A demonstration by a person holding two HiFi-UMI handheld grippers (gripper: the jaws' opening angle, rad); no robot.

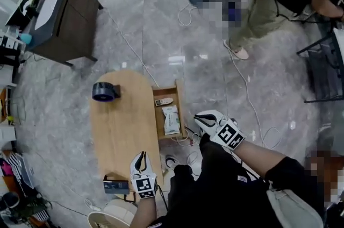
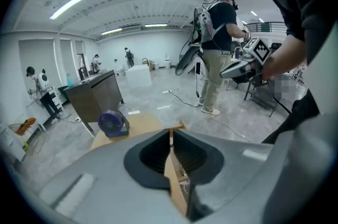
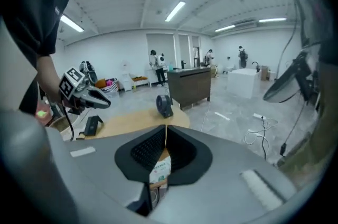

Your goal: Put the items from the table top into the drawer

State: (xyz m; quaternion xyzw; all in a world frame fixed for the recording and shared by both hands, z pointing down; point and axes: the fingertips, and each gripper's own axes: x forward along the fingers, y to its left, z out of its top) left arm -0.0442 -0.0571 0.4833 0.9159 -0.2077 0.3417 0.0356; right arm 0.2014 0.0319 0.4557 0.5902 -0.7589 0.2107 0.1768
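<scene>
An oval wooden table point(image 1: 121, 130) carries a dark round fan point(image 1: 105, 91) at its far end and a small black device point(image 1: 115, 185) at its near end. On the table's right side the drawer point(image 1: 179, 100) stands pulled out, with a white packet point(image 1: 172, 120) and a small remote-like item point(image 1: 164, 101) inside. My left gripper point(image 1: 141, 159) hovers over the table's near edge beside the black device, shut and empty. Raised above the floor just right of the drawer, my right gripper point(image 1: 200, 120) is also shut with nothing in it. The right gripper view looks over the packet point(image 3: 160, 167) and fan point(image 3: 164, 105).
A dark cabinet point(image 1: 64, 12) stands at the far left. A person point(image 1: 263, 1) stands beyond the drawer. Cables point(image 1: 185, 142) lie on the floor under the drawer. A round pale object point(image 1: 113, 216) sits at the table's near end, and a black metal frame point(image 1: 322, 76) is at right.
</scene>
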